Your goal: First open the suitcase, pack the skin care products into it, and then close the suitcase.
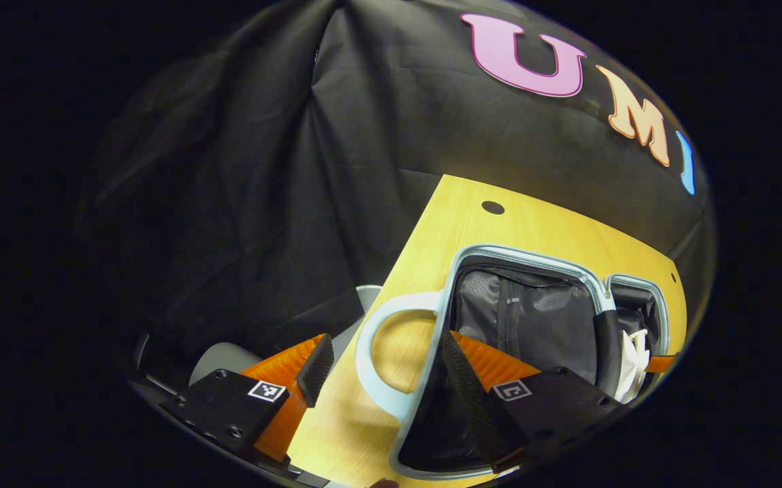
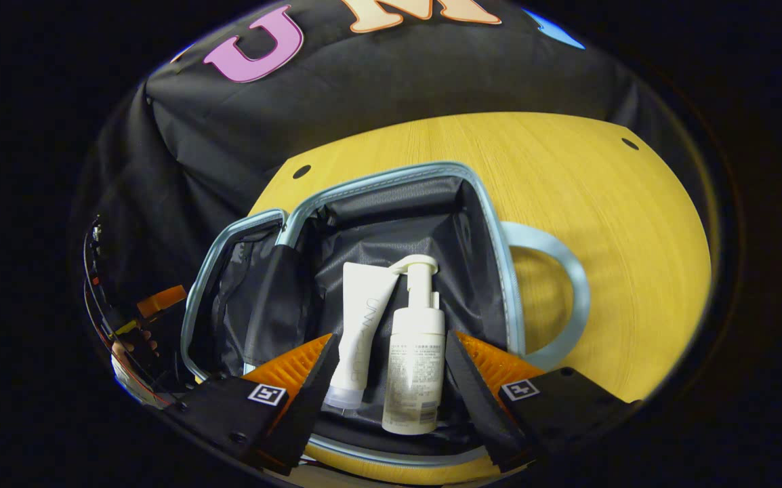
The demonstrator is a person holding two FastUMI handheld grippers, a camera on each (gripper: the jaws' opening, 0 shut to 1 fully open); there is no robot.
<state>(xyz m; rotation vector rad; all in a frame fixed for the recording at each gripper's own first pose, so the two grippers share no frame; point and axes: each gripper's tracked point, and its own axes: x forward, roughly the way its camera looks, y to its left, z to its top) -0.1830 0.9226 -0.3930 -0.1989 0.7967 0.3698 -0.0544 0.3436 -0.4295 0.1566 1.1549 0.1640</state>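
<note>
Left gripper view: the suitcase (image 1: 526, 318) lies open on the wooden table (image 1: 472, 217), dark lining facing up, pale blue rim all round. Its pale blue handle (image 1: 381, 346) loops out from the near side onto the table. The left gripper (image 1: 387, 366) hangs over that handle with fingers spread wide, nothing between them; one finger sits over the table beside the suitcase, the other over the suitcase interior. White items (image 1: 635, 362) show at the far half of the suitcase; too small to identify.

Right gripper view: inside the suitcase (image 2: 398, 183), a white tube (image 2: 360, 332) and a white pump bottle (image 2: 415, 359) lie side by side on the lining, touching. The right gripper (image 2: 391, 366) hovers over them, fingers spread, one either side of the pair, not pressing. The handle (image 2: 564, 298) projects from the suitcase onto the table (image 2: 601, 203).
</note>
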